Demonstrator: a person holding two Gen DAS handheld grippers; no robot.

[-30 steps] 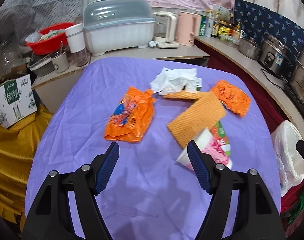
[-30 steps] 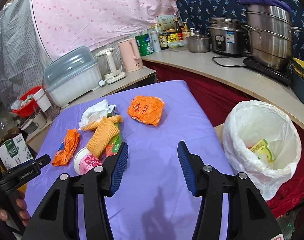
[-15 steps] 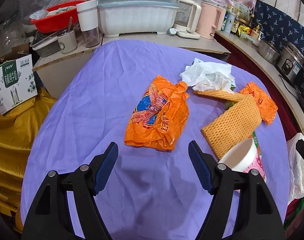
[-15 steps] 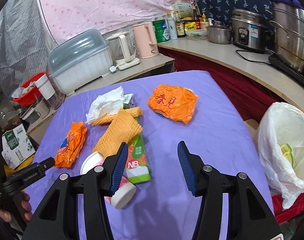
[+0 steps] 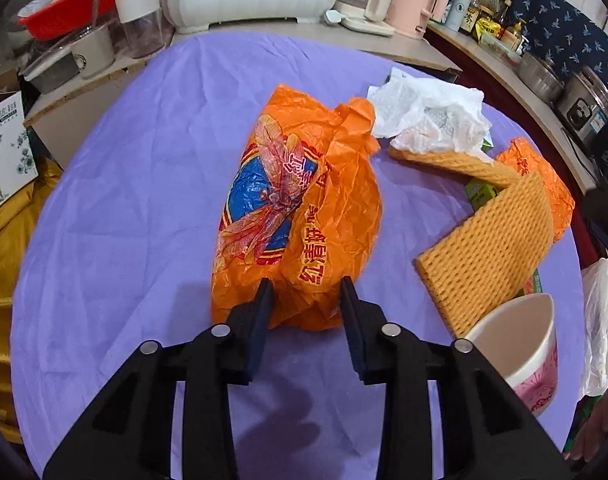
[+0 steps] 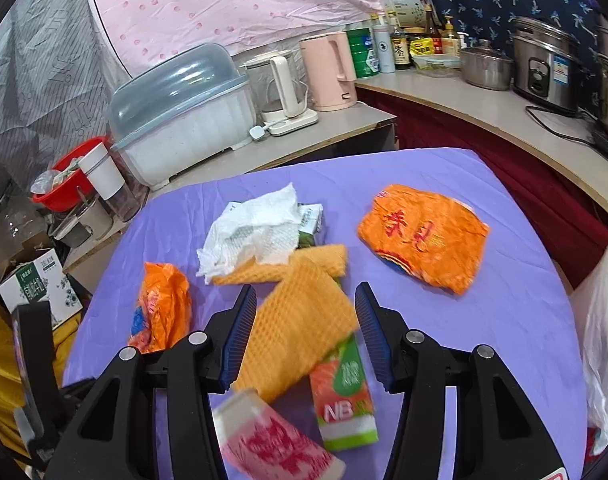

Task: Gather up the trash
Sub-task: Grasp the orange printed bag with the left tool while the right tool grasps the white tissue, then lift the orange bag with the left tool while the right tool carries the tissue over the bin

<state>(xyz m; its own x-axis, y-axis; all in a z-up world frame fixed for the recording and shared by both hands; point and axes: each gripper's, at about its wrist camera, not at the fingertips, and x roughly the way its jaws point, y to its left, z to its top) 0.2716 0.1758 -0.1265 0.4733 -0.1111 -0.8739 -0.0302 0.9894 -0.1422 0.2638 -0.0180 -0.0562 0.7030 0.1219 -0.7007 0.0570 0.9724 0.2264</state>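
Note:
A crumpled orange plastic bag (image 5: 304, 200) with a dragonfly print lies on the purple tablecloth (image 5: 124, 200). My left gripper (image 5: 304, 292) is closing on the bag's near end, and both pads touch the bunched plastic. The right wrist view shows this bag (image 6: 162, 308) at the left. My right gripper (image 6: 304, 300) hovers open over an orange waffle-textured sheet (image 6: 300, 320), with a juice carton (image 6: 344, 392) and a tipped pink paper cup (image 6: 272, 440) just below. A white paper towel (image 6: 256, 232) and a second orange wrapper (image 6: 424, 236) lie farther back.
A white bin bag (image 6: 604, 340) hangs off the table's right edge. Behind the table a counter holds a dish box (image 6: 184, 120), kettles (image 6: 328, 72), bottles and pots (image 6: 544, 64). A cardboard box (image 6: 40, 284) and yellow cloth sit at the left.
My left gripper dropped toward the orange dragonfly bag and its jaws narrowed around the near end. My right gripper swung left from the bin bag to above the waffle sheet and carton.

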